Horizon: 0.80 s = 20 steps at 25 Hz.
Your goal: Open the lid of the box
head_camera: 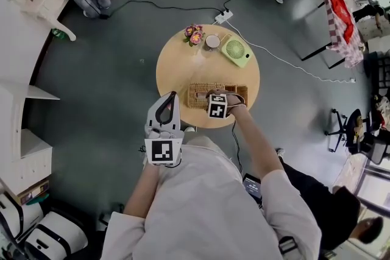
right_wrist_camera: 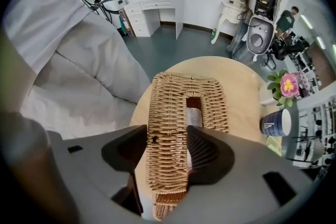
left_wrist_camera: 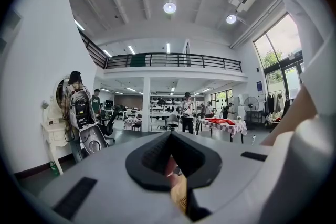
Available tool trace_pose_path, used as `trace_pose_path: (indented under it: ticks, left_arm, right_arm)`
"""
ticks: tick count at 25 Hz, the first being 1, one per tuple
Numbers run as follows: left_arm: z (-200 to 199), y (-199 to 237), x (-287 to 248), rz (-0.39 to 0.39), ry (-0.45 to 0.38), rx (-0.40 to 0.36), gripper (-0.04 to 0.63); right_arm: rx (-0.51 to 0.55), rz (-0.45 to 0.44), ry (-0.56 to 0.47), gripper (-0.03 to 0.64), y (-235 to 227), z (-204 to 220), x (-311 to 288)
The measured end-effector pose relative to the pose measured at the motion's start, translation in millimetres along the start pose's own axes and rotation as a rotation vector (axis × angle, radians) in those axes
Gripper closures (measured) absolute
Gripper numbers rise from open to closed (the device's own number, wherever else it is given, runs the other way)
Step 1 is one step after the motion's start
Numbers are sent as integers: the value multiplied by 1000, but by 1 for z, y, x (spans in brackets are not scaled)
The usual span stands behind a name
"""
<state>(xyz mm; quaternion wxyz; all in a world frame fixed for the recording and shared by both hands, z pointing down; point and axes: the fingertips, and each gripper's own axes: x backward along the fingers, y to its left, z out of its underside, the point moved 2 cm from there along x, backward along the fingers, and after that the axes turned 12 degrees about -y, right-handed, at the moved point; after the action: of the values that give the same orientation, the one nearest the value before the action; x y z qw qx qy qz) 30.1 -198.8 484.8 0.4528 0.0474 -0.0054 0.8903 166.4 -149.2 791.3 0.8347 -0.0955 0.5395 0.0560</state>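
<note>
Head view, with both gripper views. A round wooden desk [head_camera: 177, 67] carries a wicker box [head_camera: 198, 94] at about 6 o'clock on its top, at the edge nearest the person. On the far side are a small bunch of flowers [head_camera: 194, 34] at 11 o'clock, a cup [head_camera: 212, 41] at 12 o'clock and a green fan [head_camera: 235, 50] at 1 o'clock.

The right gripper [head_camera: 216, 98] points steeply down over the box. In the right gripper view its jaws stand wide, one on each long side of the woven lid [right_wrist_camera: 176, 107] at its near end. The pads appear to touch both edges, so the right gripper [right_wrist_camera: 168, 135] grips the lid across its width. A narrow slot in the lid shows something grey inside. Darker weave shows just under the lid's near end.

The left gripper [head_camera: 172, 97] is held roughly level at 7 o'clock from the desk, close to the person's body and clear of the box. In its own view the left gripper [left_wrist_camera: 170, 161] has its jaws brought together, with nothing between them.
</note>
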Motion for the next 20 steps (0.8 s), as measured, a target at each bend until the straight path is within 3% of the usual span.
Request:
trace_pose_path:
  ticks: [5, 8, 12, 20]
  left_arm:
    - [-7, 0, -6, 18, -19, -6, 601]
    - [-7, -1, -10, 25, -16, 2, 601]
    - [-9, -1, -12, 34, -15, 6, 601]
    - [-14, -2, -25, 56, -20, -14, 601]
  right_arm:
    - [-8, 19, -28, 402, -4, -7, 22]
    - [-1, 26, -40, 470, -6, -13, 36]
    - [7, 54, -52, 507, -12, -20, 51]
    - [34, 107, -66, 578, -48, -30, 87]
